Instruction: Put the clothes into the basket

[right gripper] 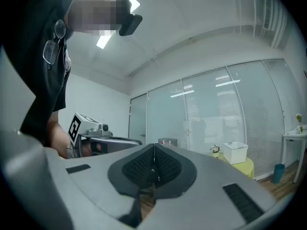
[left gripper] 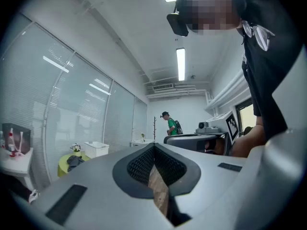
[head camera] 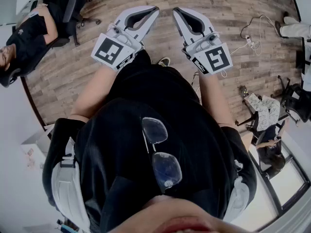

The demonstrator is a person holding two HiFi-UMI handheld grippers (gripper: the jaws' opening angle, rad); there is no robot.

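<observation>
Head view: left gripper (head camera: pixel 154 8) and right gripper (head camera: pixel 176 10) are held out level, side by side, above a wooden floor (head camera: pixel 233 13).
Left claw: clenched, tips meeting, nothing between them.
Right claw: clenched as well, empty.
Clothes: dark clothes (left gripper: pixel 74 163) lie heaped on a yellow-green table (left gripper: pixel 62 170) far across the room.
Basket: white basket (left gripper: pixel 96 149) stands just beside the clothes.
</observation>
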